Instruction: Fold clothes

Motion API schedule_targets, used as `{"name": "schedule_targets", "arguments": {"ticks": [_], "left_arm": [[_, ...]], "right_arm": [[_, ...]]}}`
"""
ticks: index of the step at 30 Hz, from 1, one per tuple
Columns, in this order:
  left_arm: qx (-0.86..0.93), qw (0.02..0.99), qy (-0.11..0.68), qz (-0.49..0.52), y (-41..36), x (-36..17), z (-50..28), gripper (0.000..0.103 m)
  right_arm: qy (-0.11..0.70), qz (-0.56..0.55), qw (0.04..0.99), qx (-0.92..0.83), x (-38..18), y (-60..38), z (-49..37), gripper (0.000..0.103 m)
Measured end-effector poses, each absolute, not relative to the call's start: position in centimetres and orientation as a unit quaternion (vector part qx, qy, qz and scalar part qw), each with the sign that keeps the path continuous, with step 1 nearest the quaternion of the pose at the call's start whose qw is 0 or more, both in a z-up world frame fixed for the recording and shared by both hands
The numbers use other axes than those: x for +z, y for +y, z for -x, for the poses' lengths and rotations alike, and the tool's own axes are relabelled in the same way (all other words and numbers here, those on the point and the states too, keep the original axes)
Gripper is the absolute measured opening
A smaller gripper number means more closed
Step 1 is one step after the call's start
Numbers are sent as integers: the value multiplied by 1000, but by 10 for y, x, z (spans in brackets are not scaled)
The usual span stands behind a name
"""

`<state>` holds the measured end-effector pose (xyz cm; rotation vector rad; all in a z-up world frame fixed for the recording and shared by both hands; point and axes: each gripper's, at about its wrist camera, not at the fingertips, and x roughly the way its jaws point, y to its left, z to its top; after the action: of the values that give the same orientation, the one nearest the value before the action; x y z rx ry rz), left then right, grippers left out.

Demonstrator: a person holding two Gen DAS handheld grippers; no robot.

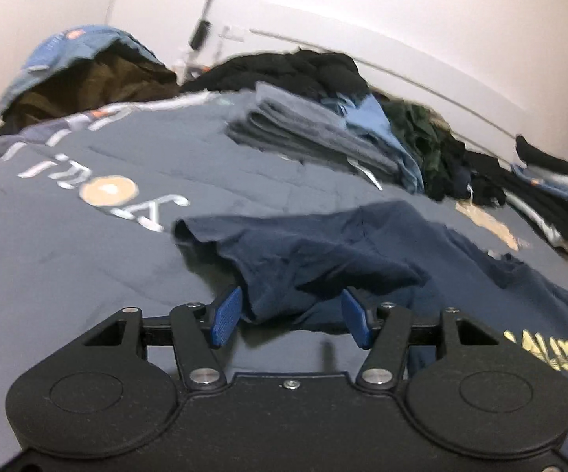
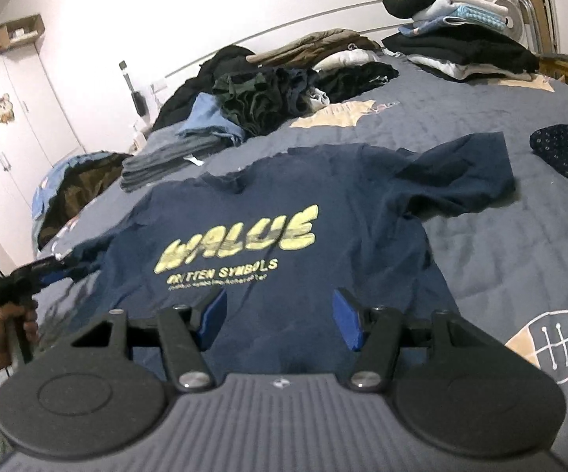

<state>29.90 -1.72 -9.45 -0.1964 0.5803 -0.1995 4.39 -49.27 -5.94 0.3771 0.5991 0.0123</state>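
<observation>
The navy T-shirt [image 2: 284, 212] lies flat on the bed [image 2: 500, 244], collar away from me, its sleeve [image 1: 284, 247] bunched between my released left claw [image 1: 289, 316], while my right claw [image 2: 280, 320], spread and empty, hovers over the hem.

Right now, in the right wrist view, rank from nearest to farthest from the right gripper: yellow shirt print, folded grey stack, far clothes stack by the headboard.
From the right gripper:
1. Yellow print, just ahead, centre.
2. Grey stack, left, mid-bed.
3. Far stack, upper right.
</observation>
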Motion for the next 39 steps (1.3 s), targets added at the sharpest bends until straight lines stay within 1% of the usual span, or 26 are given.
{"name": "schedule_targets", "arguments": {"ticks": [1, 2, 3, 5, 9, 10, 15, 18, 20, 21, 22, 23, 24, 25, 29, 31, 34, 36, 39], "left_arm": [[-95, 947, 290, 100, -14, -100, -302, 21], [-93, 945, 294, 106, -11, -105, -304, 13], [-98, 942, 298, 124, -3, -106, -306, 9], [-111, 931, 307, 163, 21, -102, -305, 5], [-110, 915, 324, 215, 64, -91, -301, 3], [-110, 915, 326, 213, 67, -90, -299, 1], [-76, 913, 347, 201, 68, -87, -288, 2], [-64, 915, 350, 190, 55, -71, -274, 3], [-73, 922, 341, 170, 34, -54, -263, 5], [-72, 926, 338, 152, 19, -46, -257, 13], [-77, 931, 331, 137, 4, -38, -248, 29], [-82, 935, 323, 122, -11, -30, -238, 37], [-90, 937, 317, 114, -25, -25, -227, 52], [-98, 939, 311, 107, -38, -20, -217, 56], [-132, 937, 306, 105, -80, -16, -172, 56], [-151, 929, 315, 121, -96, -23, -156, 58], [-189, 924, 323, 82, -127, -26, -146, 59], [-214, 921, 320, 61, -144, -27, -140, 62], [-232, 916, 317, 75, -154, -27, -137, 67]], "right_arm": [[295, -186, 937, 5, -61, -493, -45, 59], [298, -187, 936, 4, -62, -494, -45, 59], [301, -187, 935, 3, -64, -495, -46, 59], [308, -186, 933, 0, -68, -496, -48, 59], [316, -185, 931, -2, -72, -497, -48, 59], [315, -185, 931, -1, -71, -496, -48, 59], [303, -187, 934, -2, -65, -498, -44, 59], [300, -199, 933, -11, -64, -504, -45, 59], [302, -202, 931, -22, -64, -507, -46, 59], [305, -204, 930, -28, -64, -509, -46, 59], [306, -204, 929, -32, -64, -510, -46, 59], [307, -203, 929, -37, -63, -510, -46, 59], [308, -201, 929, -40, -63, -511, -46, 59], [307, -201, 929, -42, -62, -511, -46, 59], [302, -195, 932, -52, -57, -514, -45, 59], [298, -188, 934, -65, -54, -519, -45, 59], [295, -175, 935, -93, -52, -532, -43, 59], [291, -169, 936, -102, -51, -543, -42, 59], [282, -141, 943, -105, -49, -566, -51, 59]]}}
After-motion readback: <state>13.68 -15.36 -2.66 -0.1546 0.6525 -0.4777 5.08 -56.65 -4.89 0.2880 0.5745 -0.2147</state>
